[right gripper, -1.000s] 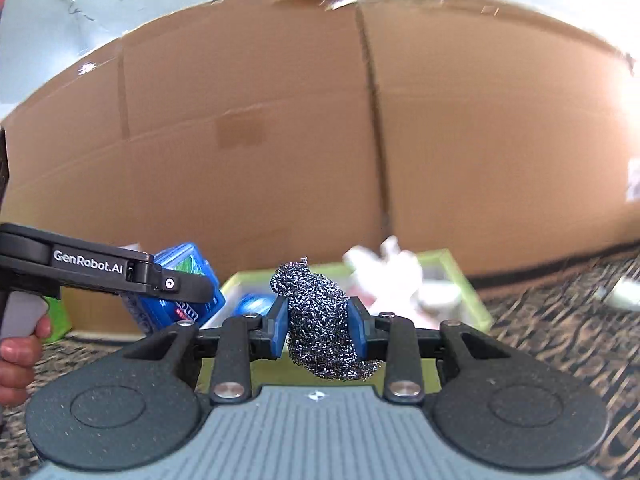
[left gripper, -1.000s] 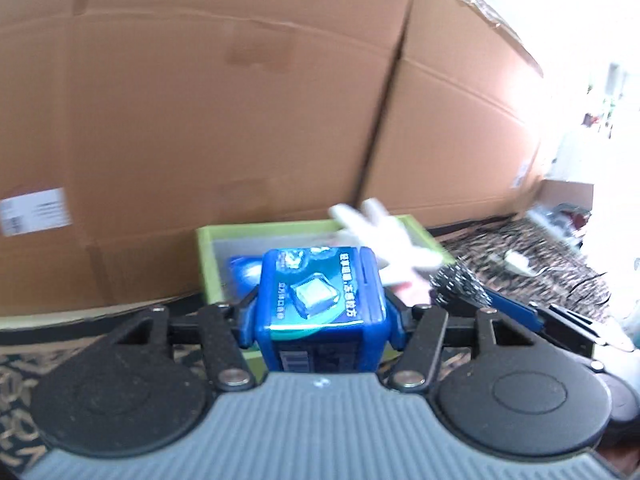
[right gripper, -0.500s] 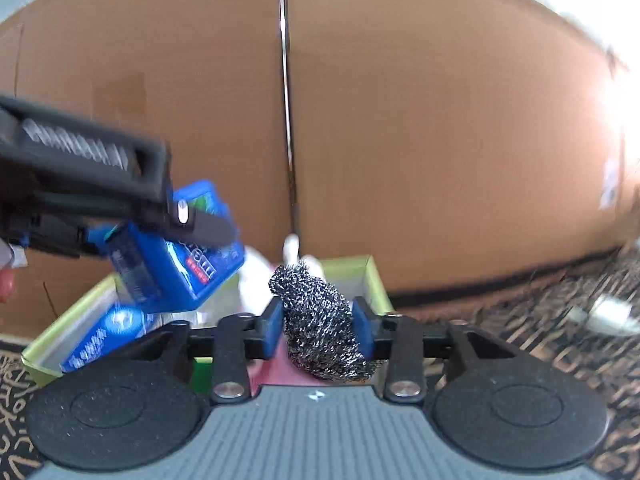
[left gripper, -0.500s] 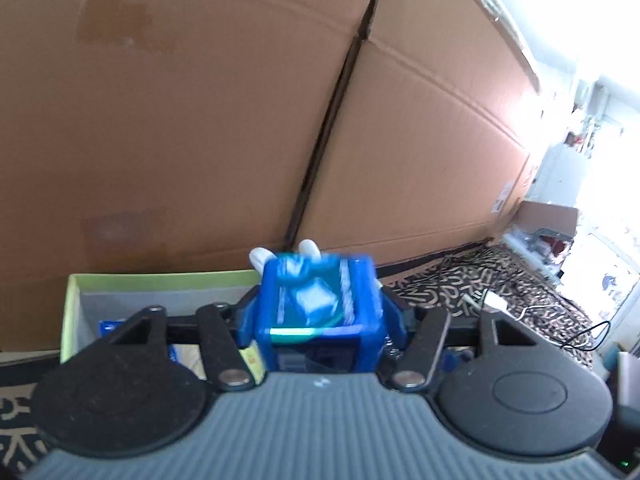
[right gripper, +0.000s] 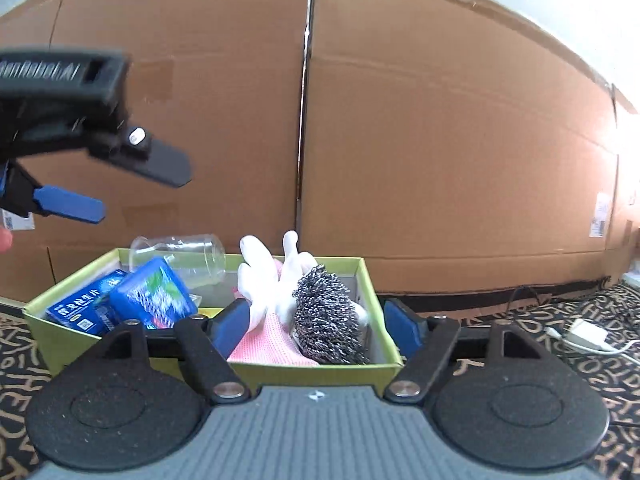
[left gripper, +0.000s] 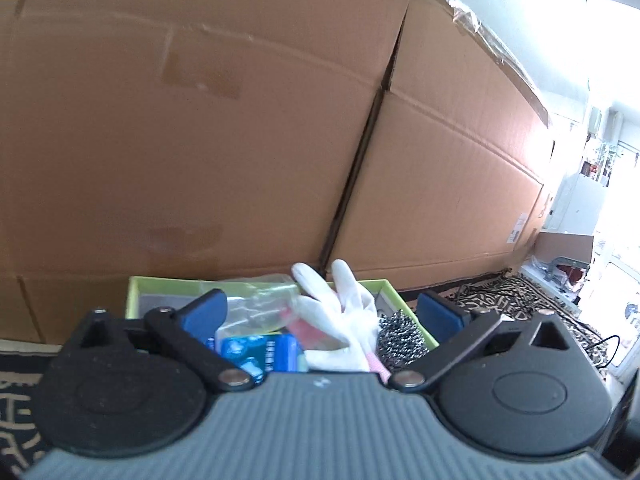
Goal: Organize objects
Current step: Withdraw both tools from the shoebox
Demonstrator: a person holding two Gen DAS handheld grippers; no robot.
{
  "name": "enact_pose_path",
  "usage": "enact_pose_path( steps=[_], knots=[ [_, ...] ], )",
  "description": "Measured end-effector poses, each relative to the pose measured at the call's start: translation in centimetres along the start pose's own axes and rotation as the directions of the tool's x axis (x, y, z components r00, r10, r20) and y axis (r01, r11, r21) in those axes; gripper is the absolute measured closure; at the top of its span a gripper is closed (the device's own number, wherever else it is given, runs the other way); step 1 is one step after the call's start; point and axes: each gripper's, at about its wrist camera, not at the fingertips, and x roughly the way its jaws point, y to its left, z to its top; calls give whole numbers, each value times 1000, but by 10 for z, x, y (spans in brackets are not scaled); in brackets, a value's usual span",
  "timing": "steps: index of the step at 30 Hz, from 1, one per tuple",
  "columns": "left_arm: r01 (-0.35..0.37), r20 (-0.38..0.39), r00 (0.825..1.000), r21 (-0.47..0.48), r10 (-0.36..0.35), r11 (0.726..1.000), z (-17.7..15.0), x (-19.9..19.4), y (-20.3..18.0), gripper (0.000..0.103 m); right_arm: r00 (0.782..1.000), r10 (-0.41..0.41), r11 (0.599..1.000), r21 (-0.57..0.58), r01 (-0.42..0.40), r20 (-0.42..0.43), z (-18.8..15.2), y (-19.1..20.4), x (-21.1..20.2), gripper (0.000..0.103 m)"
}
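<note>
A green box stands on the patterned carpet against big cardboard cartons. Inside it lie a blue container, a flat blue pack, a clear plastic cup, a white glove on pink cloth, and a steel scourer. My right gripper hangs over the box's near right part, jaws opening; the scourer sits between them with gaps to both pads. My left gripper is over the box with jaws opening wide and nothing between them. From the right wrist it shows at upper left, above the blue container.
Tall cardboard cartons form a wall right behind the box. A white charger with its cable lies on the carpet to the right. In the left wrist view, the scourer rests by the box's right wall.
Both grippers moved in over the green box and spread their jaws. The blue container left the left gripper and the scourer left the right pads; both now lie in the box.
</note>
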Motion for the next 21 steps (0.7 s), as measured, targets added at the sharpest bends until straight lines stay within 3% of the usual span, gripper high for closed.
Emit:
enact_pose_path(
  steps=[6, 11, 14, 21],
  knots=[
    [-126, 41, 991, 51, 124, 991, -22, -67, -4, 0, 999, 33, 999, 21, -32, -40, 9, 4, -57, 12],
    [-277, -17, 960, 71, 278, 958, -57, -109, 0, 0, 997, 36, 998, 52, -32, -71, 8, 5, -89, 9],
    [-312, -59, 947, 62, 316, 948, -77, -120, -1, 0, 996, 22, 999, 43, -19, -82, 2, 24, -94, 7],
    [-352, -86, 926, 160, 368, 922, -106, -129, -14, 0, 991, 19, 998, 55, -12, -129, -14, 34, -121, 7]
  ],
)
